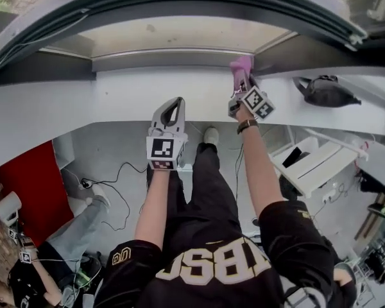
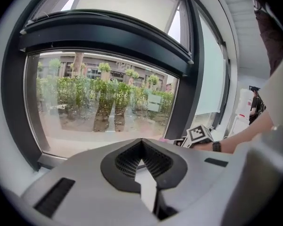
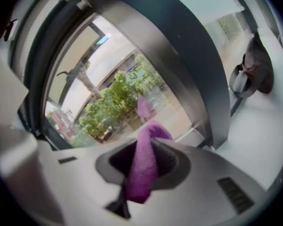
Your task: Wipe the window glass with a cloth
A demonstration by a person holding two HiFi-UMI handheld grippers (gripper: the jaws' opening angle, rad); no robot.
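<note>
At the far window: window glass (image 2: 104,98) sat inside a dark frame (image 2: 192,79), above a white sill (image 1: 135,98); shrubs showed through the pane.
Cloth location: purple cloth (image 3: 144,166) was up by the lower right corner of the glass, over the sill, bunched and poking out past the jaw tips toward the pane.
Why held so: my guess was that the bunch stood proud of the tips so fabric, not plastic, would meet the glass.
Right gripper: right gripper (image 1: 239,81) was clamped on the cloth, jaws nearly together with only the fabric between them; the arm reached far and right.
Contact: the cloth's reflection showed in the pane a little apart from the cloth's tip; touching or just off, could not tell.
Left gripper: left gripper (image 2: 142,144) had its jaws closed, tips meeting, nothing between; it hung on the near side of the sill, well apart from the glass, aimed at the pane.
Why parked: likely 1 cloth needed only 1 gripper, so the left stood clear.
Bag: black bag (image 1: 324,92) lay on the sill right of the cloth, apart from it.
Stage: no streaks or wet marks readable on the glass, so wiped area could not be judged.
</note>
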